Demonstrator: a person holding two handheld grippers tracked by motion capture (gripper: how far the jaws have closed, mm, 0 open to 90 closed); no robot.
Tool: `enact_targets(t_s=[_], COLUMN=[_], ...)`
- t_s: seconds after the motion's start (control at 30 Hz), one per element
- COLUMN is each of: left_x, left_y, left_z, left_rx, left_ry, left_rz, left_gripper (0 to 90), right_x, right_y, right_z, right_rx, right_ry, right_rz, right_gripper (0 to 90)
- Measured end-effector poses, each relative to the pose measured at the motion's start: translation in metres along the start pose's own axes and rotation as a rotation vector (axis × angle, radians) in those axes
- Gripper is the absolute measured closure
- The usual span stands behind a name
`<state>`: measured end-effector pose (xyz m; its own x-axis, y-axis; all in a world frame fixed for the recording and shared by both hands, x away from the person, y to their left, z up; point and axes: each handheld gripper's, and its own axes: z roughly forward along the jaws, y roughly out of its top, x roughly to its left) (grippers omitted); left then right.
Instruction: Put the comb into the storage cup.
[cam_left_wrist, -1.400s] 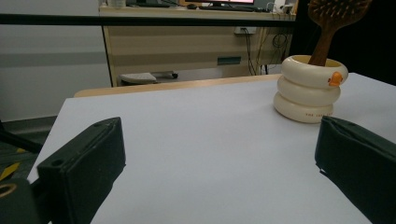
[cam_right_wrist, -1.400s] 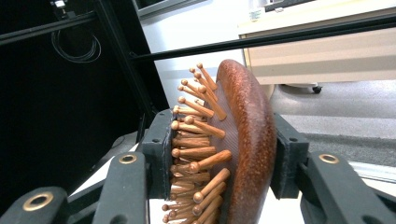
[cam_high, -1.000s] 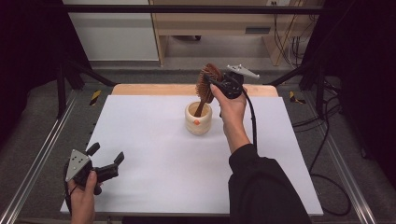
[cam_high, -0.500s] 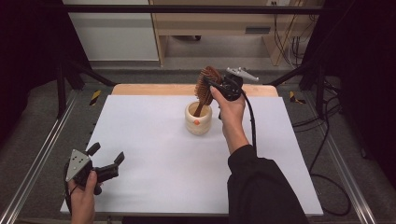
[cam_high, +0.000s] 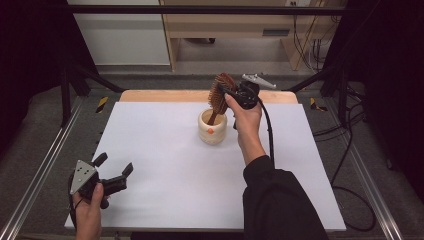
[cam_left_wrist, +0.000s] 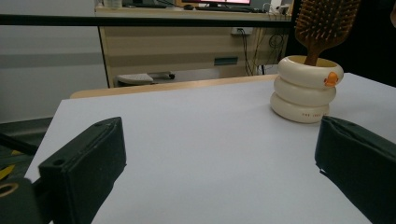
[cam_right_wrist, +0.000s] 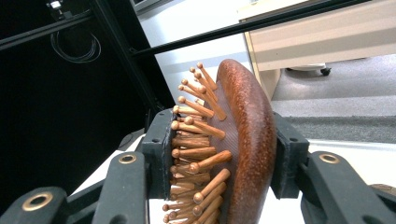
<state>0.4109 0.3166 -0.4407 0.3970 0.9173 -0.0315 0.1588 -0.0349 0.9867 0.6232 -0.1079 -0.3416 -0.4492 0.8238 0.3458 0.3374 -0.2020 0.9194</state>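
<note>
A brown wooden hairbrush (cam_high: 218, 94) stands with its handle down in a cream ribbed cup (cam_high: 212, 128) near the back middle of the white table. My right gripper (cam_high: 225, 92) is shut on the brush head (cam_right_wrist: 233, 149), one pad against the bristles and the other against the rounded back. In the left gripper view the cup (cam_left_wrist: 306, 91) with an orange mark holds the brush (cam_left_wrist: 324, 25) at the far right. My left gripper (cam_high: 114, 167) rests at the near left corner, open, with nothing between its jaws.
The white table surface (cam_high: 165, 165) lies between the two grippers. A wooden strip (cam_high: 165, 96) runs along the table's back edge. Metal rails (cam_high: 35, 180) flank the table. A desk (cam_left_wrist: 196, 42) and cables stand behind.
The right gripper has shifted very slightly with the brush head; the left gripper has stayed where it was.
</note>
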Motion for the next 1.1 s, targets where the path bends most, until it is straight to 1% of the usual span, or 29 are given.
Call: enact_targets(t_s=[0.7,1.1], left_x=[0.0,0.0], left_y=[0.0,0.0], left_z=[0.0,0.0], left_rx=[-0.001,0.002], left_ry=[0.0,-0.001], left_rz=[0.001,0.003], left_gripper=[2.0,2.0], right_x=[-0.006,-0.008], right_y=[-0.007,-0.012], right_z=[0.002,0.004], right_rx=[0.008,0.011], right_ry=[0.002,0.007], right_rz=[0.017,0.038], right_gripper=[51.1,51.1])
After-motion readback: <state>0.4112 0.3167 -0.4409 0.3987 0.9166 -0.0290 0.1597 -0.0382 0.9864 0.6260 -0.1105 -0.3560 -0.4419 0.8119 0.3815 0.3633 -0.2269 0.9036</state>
